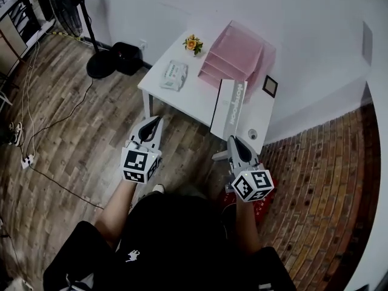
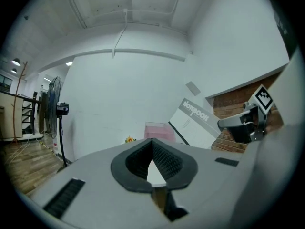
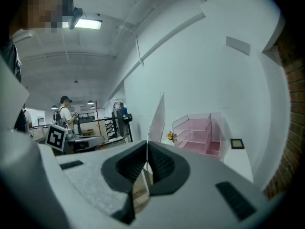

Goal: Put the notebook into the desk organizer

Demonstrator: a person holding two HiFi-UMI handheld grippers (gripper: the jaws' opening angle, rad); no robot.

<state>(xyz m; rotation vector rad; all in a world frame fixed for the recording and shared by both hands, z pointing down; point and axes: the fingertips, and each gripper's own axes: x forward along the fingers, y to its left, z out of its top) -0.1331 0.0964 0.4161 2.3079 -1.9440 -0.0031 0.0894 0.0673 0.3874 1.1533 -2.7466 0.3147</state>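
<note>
Over the table's near edge in the head view, the notebook sits in the right gripper, short of the pink desk organizer. The left gripper view shows the left gripper closed and empty. In the right gripper view, the jaws pinch only the notebook's thin edge. It could pivot or slip and catch a shelf lip.

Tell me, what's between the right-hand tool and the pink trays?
The white notebook, clamped in the right tool, stretches toward the pink trays; the head view shows it plainly.
</note>
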